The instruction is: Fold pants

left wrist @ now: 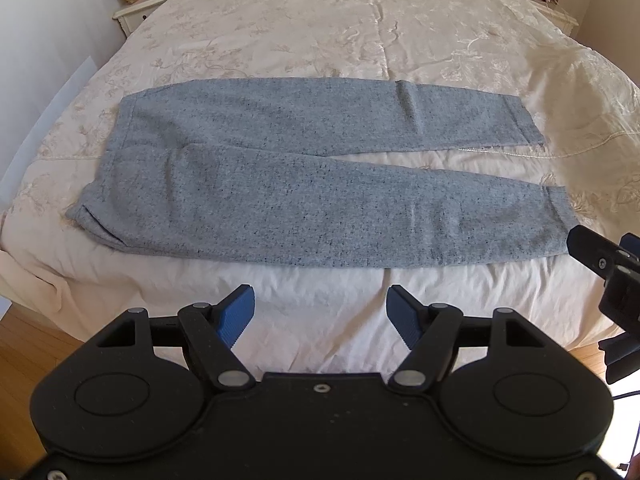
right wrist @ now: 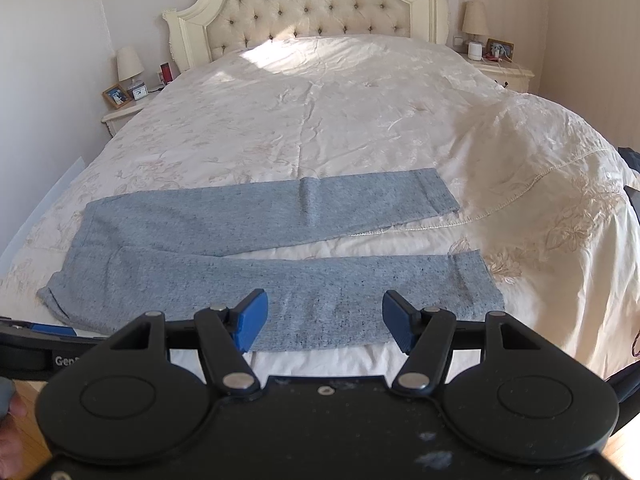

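Observation:
Grey speckled pants [left wrist: 304,196] lie flat across the foot of the bed, waistband at the left, both legs stretched to the right with a narrow gap between them. They also show in the right wrist view [right wrist: 256,256]. My left gripper [left wrist: 320,300] is open and empty, held just short of the near leg's lower edge. My right gripper [right wrist: 324,308] is open and empty, hovering over the near leg's lower edge. The right gripper's body shows at the right edge of the left wrist view [left wrist: 608,264].
The bed [right wrist: 340,112] has a cream embroidered cover and a tufted headboard [right wrist: 316,4]. Nightstands with lamps and photo frames stand at the left [right wrist: 124,112] and right [right wrist: 500,68]. Wood floor [left wrist: 24,344] shows below the bed's foot.

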### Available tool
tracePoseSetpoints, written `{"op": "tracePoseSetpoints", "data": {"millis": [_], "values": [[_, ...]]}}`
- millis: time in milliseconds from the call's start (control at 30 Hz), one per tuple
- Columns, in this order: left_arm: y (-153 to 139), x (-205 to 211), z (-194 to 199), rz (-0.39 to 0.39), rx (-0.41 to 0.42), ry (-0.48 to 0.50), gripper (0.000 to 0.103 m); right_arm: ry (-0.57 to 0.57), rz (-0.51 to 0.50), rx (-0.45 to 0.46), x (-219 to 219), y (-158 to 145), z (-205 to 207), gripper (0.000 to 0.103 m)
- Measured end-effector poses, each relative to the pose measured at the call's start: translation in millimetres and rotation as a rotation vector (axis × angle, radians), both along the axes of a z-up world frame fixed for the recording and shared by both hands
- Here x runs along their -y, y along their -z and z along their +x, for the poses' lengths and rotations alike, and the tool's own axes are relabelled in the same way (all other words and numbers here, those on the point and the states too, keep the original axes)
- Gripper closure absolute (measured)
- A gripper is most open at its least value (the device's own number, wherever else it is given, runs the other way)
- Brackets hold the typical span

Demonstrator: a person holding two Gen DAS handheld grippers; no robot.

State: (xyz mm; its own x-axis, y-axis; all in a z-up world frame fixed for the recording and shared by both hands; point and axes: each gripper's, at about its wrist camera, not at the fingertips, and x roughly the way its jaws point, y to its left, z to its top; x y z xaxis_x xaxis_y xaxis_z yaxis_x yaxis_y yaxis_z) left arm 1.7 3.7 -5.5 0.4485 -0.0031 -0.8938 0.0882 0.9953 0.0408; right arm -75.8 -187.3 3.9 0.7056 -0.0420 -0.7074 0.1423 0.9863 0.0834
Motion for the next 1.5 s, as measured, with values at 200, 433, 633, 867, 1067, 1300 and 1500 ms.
{"op": "tracePoseSetpoints", "data": {"millis": [200, 433, 633, 867, 1067, 1300, 1500], "values": [[1.6, -5.2, -0.9, -0.004, -0.006, -0.007, 0.03, -0.008, -0.007, -0.014, -2.3, 0.0, 0.4, 0.037], [1.3, -11.4, -3.1, -0.004, -0.008, -0.018, 0.03, -0.022, -0.023, -0.02, -6.0, -0.7, 3.7, 0.037], [0.1, -12.8, -3.4, -0.005, -0.003, -0.014, 0.03, -0.023, -0.027, -0.02, -6.4, -0.1, 3.8, 0.037], [0.2, -13.2, -3.1, -0.006, -0.004, -0.014, 0.03, -0.026, -0.055, -0.063, -9.3, 4.7, 8.0, 0.037], [1.6, -14.9, -3.7, -0.001, -0.004, -0.019, 0.03, -0.031, -0.049, -0.084, -9.4, 7.5, 10.1, 0.037], [2.1, -16.4, -4.0, 0.004, -0.001, -0.022, 0.031, -0.017, -0.037, -0.093, -7.5, 9.3, 12.9, 0.037], [6.1, -19.7, -0.8, 0.034, -0.012, -0.028, 0.031, -0.001, -0.016, -0.132, -8.6, 17.1, 19.0, 0.037]]}}
